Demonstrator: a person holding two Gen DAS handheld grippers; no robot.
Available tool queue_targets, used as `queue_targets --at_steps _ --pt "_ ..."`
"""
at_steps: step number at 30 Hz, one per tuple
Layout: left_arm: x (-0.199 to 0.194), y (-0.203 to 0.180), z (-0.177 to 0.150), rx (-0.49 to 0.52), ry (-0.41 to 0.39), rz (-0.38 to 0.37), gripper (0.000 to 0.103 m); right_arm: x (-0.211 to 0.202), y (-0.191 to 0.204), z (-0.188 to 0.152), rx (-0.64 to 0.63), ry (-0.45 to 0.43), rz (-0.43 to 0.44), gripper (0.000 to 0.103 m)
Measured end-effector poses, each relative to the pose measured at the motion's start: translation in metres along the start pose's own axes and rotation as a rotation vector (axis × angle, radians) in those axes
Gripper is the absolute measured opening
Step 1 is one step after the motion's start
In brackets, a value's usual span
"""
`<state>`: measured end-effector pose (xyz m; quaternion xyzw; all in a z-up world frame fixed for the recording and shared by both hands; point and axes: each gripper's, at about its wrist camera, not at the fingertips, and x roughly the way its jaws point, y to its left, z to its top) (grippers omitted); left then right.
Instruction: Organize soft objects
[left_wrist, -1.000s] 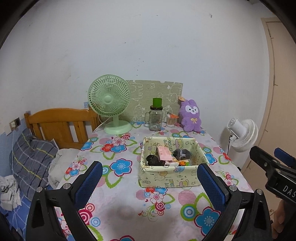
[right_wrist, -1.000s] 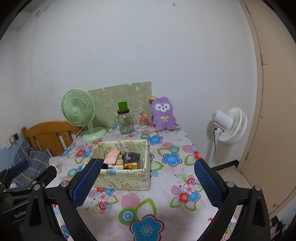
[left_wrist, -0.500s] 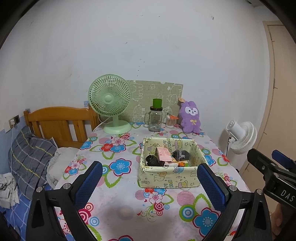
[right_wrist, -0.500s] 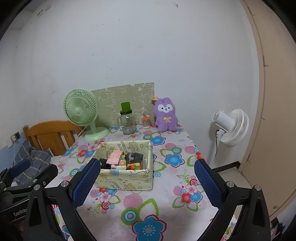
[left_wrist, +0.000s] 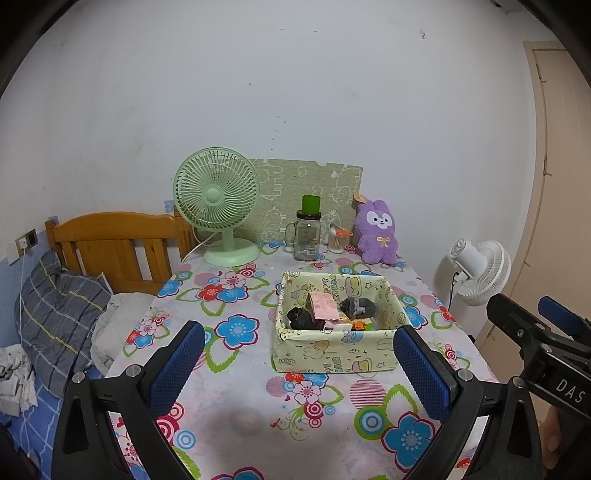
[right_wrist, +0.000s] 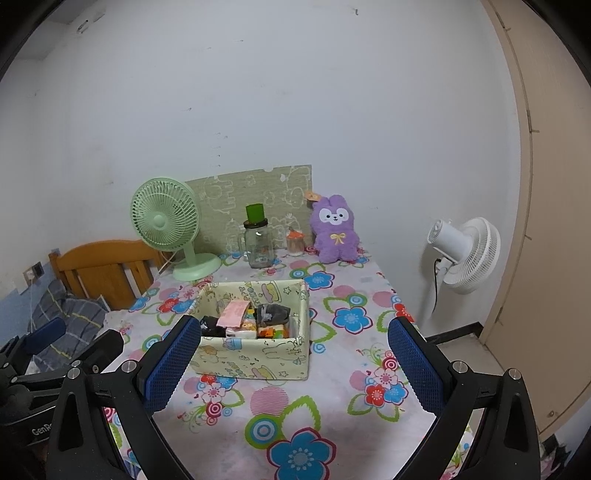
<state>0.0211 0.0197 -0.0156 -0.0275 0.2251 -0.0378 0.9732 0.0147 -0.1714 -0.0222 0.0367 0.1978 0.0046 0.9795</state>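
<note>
Green fan (left_wrist: 216, 202), jar (left_wrist: 307, 236), white fan (right_wrist: 466, 254)

White letters "DAS" stood on the black body of the right gripper (left_wrist: 554, 373) in the left wrist view. White letters "GenR", cut off, stood on the black body of the left gripper (right_wrist: 40, 430) in the right wrist view.

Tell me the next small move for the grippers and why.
Probably ease the right gripper forward toward the purple plush rabbit: both grippers are open and empty, the left gripper too, and the rabbit sits outside the fabric box at the table's far edge.
</note>
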Motion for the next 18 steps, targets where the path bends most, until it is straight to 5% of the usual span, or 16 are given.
queue_targets --at_steps 18 --pt "-0.0021 0.002 0.0001 -0.008 0.01 0.005 0.103 0.0001 0.0009 -0.0006 0.001 0.003 0.002 0.102"
